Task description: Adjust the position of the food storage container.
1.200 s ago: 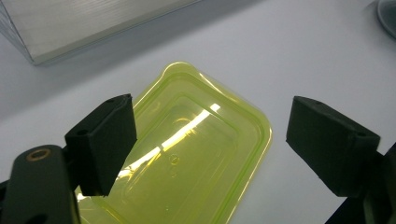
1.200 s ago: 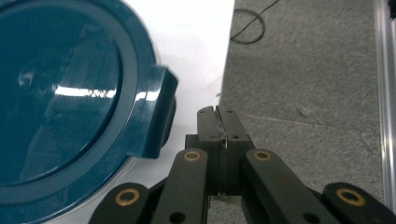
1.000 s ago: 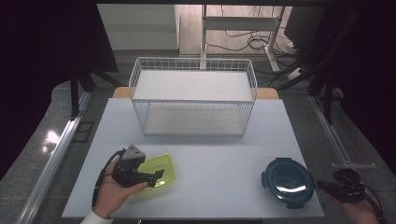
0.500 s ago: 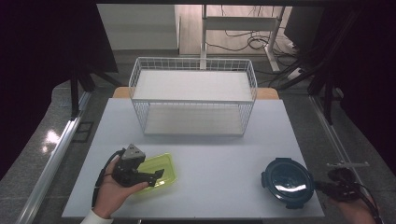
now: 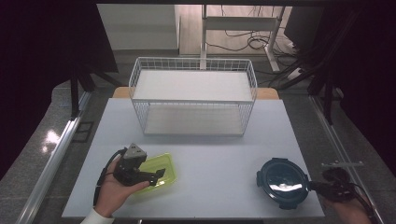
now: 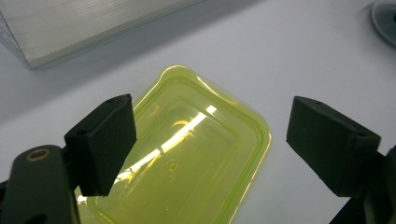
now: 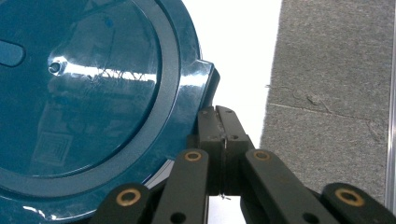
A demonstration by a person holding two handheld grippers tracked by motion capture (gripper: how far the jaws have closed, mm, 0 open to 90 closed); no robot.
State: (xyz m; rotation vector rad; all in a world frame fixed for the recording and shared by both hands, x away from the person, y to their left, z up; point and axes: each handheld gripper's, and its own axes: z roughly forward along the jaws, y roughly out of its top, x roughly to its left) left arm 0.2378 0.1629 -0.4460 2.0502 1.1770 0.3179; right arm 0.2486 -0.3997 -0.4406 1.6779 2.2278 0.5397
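A yellow-green see-through rectangular container (image 5: 164, 162) lies at the near left of the white table (image 5: 219, 156). My left gripper (image 5: 156, 176), held in a hand, hovers over it, open. In the left gripper view the container (image 6: 196, 154) lies below and between the wide-apart pads of this gripper (image 6: 210, 135). A dark blue round container with a clip-on lid (image 5: 282, 182) sits at the near right. My right gripper (image 5: 312, 185) is at its right edge, shut. In the right gripper view its tips (image 7: 218, 112) are pressed together right beside a latch tab of the lid (image 7: 84, 93).
A white wire basket (image 5: 194, 100) with two levels stands at the back middle of the table. The table's right edge runs close to the blue container, with grey floor (image 7: 336, 84) beyond it. Cables and desk legs lie on the floor behind.
My right gripper has crept a little to the left, closer to the blue container. The left gripper and the yellow-green container have stayed put.
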